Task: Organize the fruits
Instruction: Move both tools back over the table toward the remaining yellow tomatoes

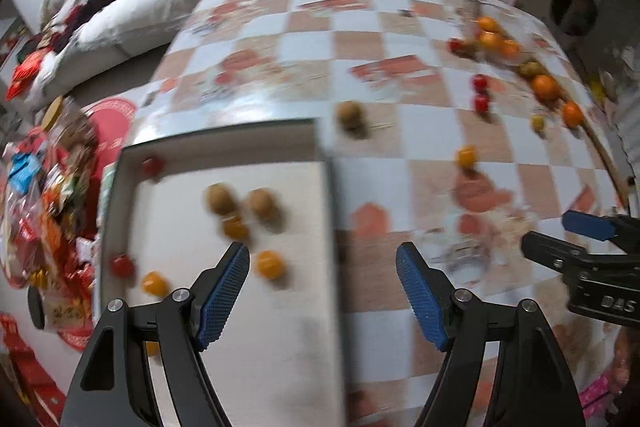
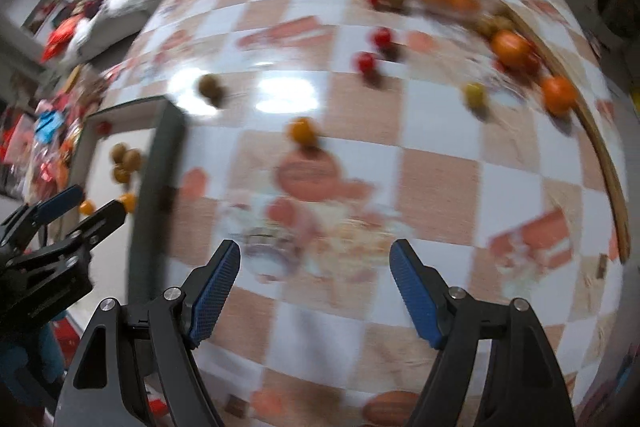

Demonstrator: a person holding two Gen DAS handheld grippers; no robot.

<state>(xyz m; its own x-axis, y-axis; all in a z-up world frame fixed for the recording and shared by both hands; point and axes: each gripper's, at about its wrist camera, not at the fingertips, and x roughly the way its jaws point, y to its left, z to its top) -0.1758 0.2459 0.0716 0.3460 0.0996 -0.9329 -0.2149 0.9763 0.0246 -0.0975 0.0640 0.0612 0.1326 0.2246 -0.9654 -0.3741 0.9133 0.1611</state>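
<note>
Both grippers hang empty over the checkered orange-and-white tablecloth [image 2: 440,187]. The left gripper [image 1: 322,291] has its blue-padded fingers spread wide above the shallow white cardboard box [image 1: 224,143] at the lower left of its view; the right gripper [image 2: 314,277] is just as wide apart, over bare cloth at the bottom centre of its own view.

The nearest loose piece looks to be the small orange fruit [image 2: 302,131] near the middle of the right view, well apart from the box. To take it cleanly, I would bring the right fingers down either side of it, low enough to catch its widest part, and close gently, since it is round and likely to roll. A brown round fruit [image 2: 210,87] sits just beside the box's far corner.

Inside the box lie two brown fruits [image 1: 240,203], several small orange ones [image 1: 270,264] and a couple of red ones [image 1: 122,264], scattered, not sorted. More oranges [image 2: 510,47] and red fruits [image 2: 366,62] remain at the upper right, near the table's edge. The pictures are blurred, so the kinds stay uncertain.
</note>
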